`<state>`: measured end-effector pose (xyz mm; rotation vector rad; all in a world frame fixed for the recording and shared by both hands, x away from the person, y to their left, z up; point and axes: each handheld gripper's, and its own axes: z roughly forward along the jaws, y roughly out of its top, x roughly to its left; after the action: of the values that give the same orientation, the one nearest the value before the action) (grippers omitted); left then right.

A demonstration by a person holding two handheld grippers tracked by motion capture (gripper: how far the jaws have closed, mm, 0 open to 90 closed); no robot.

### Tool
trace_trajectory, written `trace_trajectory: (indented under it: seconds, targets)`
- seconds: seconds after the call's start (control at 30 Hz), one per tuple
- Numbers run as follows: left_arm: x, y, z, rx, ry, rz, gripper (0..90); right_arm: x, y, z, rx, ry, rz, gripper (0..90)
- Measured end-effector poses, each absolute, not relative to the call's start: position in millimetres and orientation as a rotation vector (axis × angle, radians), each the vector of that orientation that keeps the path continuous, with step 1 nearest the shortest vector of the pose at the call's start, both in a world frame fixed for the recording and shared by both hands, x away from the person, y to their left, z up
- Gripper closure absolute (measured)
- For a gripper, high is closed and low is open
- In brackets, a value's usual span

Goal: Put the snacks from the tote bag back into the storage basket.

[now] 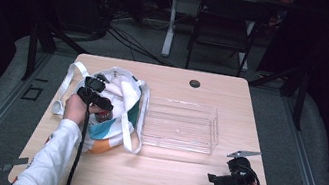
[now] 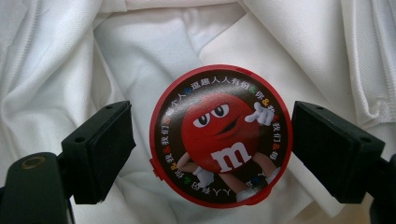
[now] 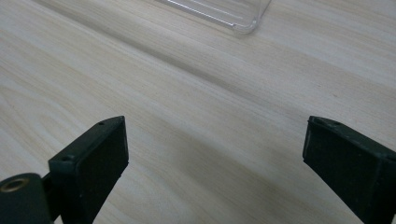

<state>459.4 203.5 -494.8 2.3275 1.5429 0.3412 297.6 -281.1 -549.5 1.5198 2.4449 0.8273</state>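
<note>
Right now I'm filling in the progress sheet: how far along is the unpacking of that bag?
Nothing looks done: the clear tray is bare. In hand: the left gripper straddles the red candy tin inside the white tote bag, pads not yet touching. Left: grip, lift, move across. The right gripper waits open over the table.

A: Your table [image 1: 174, 175] is evenly lit from above, but the room around it falls nearly black.

B: Up close you get soft, bright light on the white cloth [image 2: 93, 70], the near black fingers [image 2: 100, 149] slightly blurred, and faint glare on the red lid [image 2: 220, 135]
</note>
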Motion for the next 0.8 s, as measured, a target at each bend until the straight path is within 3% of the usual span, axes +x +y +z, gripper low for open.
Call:
trace_trajectory:
  seconds: [0.47,0.8]
  targets:
    - [460.7,204.9,-503.8,2.332,1.546,0.287,25.3,298.8,-280.3,-550.0,1.511,2.457,0.84,7.0]
    - [459.1,203.6,-502.0,2.351,1.543,0.291,25.8,298.4,-281.4,-548.4,1.512,2.453,0.837,7.1]
